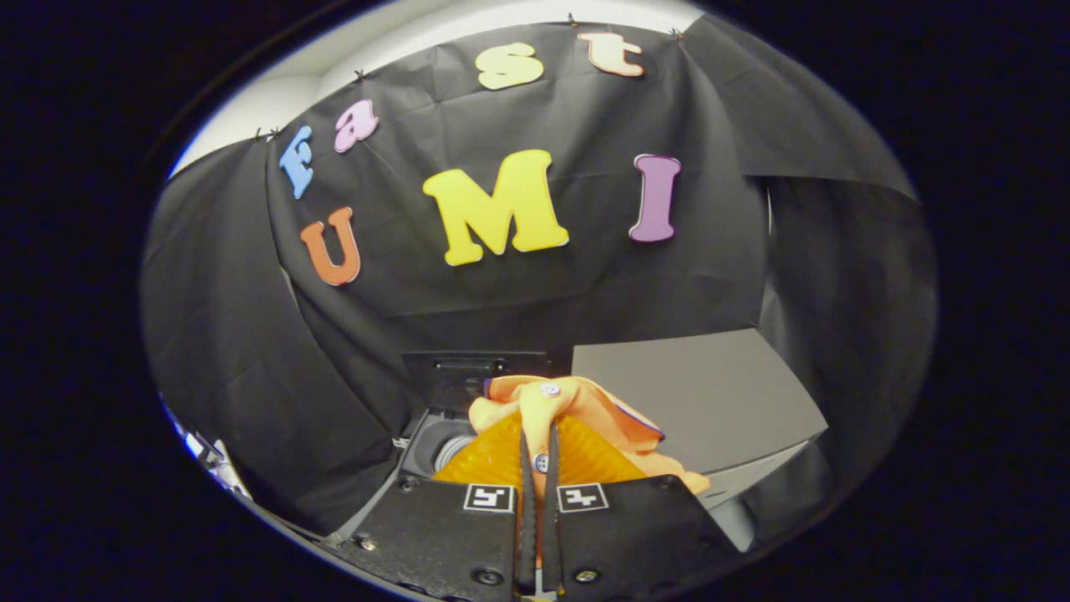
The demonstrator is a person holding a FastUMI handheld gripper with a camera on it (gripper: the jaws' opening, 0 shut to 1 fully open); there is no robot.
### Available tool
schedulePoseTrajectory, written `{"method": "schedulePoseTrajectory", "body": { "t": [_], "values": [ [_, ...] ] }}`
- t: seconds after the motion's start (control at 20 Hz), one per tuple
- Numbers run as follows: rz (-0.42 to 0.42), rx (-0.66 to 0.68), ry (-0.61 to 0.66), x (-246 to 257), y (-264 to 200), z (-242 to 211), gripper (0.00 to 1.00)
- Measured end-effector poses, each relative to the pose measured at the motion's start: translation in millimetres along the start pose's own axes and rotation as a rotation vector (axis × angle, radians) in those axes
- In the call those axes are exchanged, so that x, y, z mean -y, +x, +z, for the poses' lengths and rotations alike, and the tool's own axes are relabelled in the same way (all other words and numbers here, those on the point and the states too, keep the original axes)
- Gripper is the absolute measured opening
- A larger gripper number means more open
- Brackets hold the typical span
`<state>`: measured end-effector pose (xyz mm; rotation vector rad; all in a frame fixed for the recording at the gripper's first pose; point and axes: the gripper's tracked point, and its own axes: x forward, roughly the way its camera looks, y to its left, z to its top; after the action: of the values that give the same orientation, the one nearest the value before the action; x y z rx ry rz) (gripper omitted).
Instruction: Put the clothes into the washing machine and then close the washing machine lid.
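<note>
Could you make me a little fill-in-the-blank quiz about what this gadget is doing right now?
1. The gripper is shut on an ____ buttoned cloth garment.
2. The garment hangs above the washing machine's round ____.
3. The washing machine's grey lid stands ____.

Missing words: orange; drum opening; open

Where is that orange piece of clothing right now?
In the gripper view, the orange garment is pinched between the closed fingers of the gripper, held up above the washing machine's open drum, with the grey lid to its right.
</note>
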<state>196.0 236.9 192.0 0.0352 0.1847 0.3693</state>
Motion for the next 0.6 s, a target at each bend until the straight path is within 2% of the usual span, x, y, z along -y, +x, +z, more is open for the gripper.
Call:
{"method": "schedulePoseTrajectory", "body": {
  "t": [0.3,0.6],
  "values": [
    [0.071,-0.008,-0.013,-72.0,0.2,-1.0,0.06],
    [0.144,-0.074,-0.007,-130.4,51.4,-12.3,0.06]
  ]
}}
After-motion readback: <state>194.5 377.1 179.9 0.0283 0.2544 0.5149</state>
